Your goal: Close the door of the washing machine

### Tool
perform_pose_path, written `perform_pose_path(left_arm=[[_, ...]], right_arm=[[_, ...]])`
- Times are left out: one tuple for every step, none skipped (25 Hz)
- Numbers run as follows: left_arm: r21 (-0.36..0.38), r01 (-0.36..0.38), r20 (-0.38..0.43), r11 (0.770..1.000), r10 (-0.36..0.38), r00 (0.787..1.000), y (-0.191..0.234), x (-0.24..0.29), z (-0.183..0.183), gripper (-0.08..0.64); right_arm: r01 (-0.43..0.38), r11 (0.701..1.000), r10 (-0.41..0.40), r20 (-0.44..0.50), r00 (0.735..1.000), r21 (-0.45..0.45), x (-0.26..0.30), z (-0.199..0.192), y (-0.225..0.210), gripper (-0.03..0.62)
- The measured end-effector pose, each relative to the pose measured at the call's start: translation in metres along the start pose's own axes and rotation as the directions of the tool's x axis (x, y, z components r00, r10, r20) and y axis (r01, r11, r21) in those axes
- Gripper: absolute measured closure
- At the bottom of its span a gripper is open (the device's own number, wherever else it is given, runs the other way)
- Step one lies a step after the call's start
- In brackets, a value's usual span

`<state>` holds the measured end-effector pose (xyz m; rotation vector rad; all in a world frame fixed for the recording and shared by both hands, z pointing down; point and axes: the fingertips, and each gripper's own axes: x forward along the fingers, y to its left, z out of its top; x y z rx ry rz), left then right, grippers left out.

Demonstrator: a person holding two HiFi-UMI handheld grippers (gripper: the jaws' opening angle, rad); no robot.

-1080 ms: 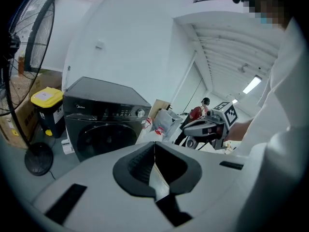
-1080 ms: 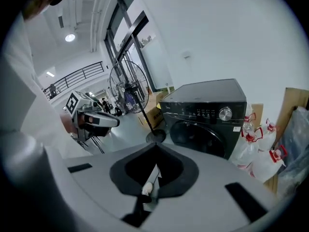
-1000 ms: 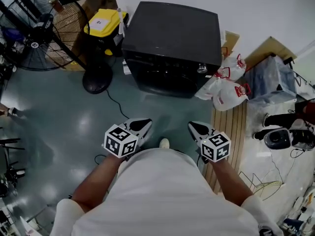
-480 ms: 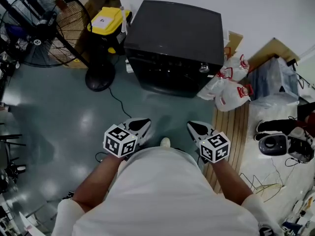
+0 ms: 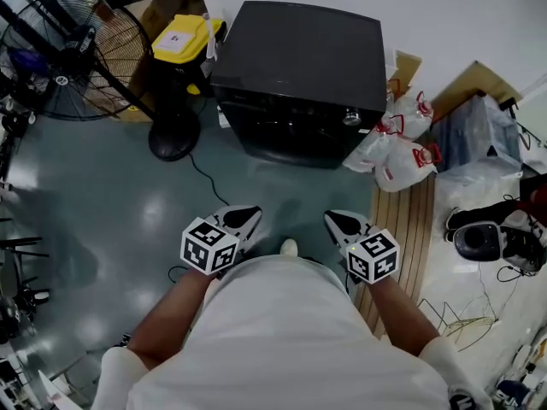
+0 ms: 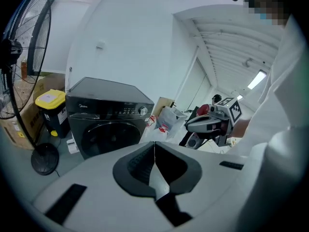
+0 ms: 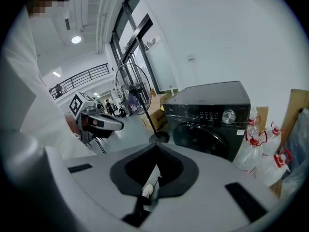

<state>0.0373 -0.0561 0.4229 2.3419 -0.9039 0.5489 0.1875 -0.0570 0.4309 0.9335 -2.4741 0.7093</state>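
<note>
A: What do the claws hold?

B: Nothing. The left gripper point(image 6: 154, 146) has its jaws together, and the right gripper point(image 7: 156, 149) also; both are in front of the person's body.

A: And the washing machine point(image 5: 299, 67)?

B: It stands well ahead on the floor point(image 5: 128, 203), against the white wall. It is dark, with one silver knob point(image 5: 350, 119). Its round door point(image 6: 106, 137) looks flush with the front.

Three cameras, one washing machine point(image 5: 295, 67)
Head view looks steeply down; both gripper views look forward along their jaws from well back, all sharing the machine's front.
</note>
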Motion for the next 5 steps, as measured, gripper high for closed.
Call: perform_pose_path(left_arm=[[0.002, -0.003, -0.002, 1.0, 0.003, 1.0, 0.0009, 0.0017, 0.0005, 0.543], [0.005, -0.006, -0.003, 1.0, 0.006, 1.0, 0.0022, 0.0033, 0.0011, 0.543], [0.007, -0.01, -0.004, 1.0, 0.01, 1.0, 0.0039, 0.005, 0.002, 0.543], [0.009, -0.014, -0.004, 1.0, 0.014, 1.0, 0.0058, 0.0067, 0.003, 0.543], [0.011, -0.019, -0.003, 1.0, 0.019, 1.0, 0.0078, 0.0084, 0.004, 0.542]], right_arm=[[-0.001, 1.0, 0.001, 0.0, 1.0, 0.0, 0.0, -0.0001, -0.0013, 0.584], [-0.002, 1.0, 0.002, 0.001, 1.0, -0.001, 0.0002, -0.0001, -0.0026, 0.584], [-0.002, 1.0, 0.002, 0.001, 1.0, -0.004, 0.0006, 0.0001, -0.004, 0.584], [-0.003, 1.0, 0.003, 0.0, 1.0, -0.008, 0.0012, 0.0004, -0.0054, 0.584], [-0.004, 1.0, 0.004, 0.0, 1.0, -0.011, 0.0017, 0.0006, -0.0068, 0.584]])
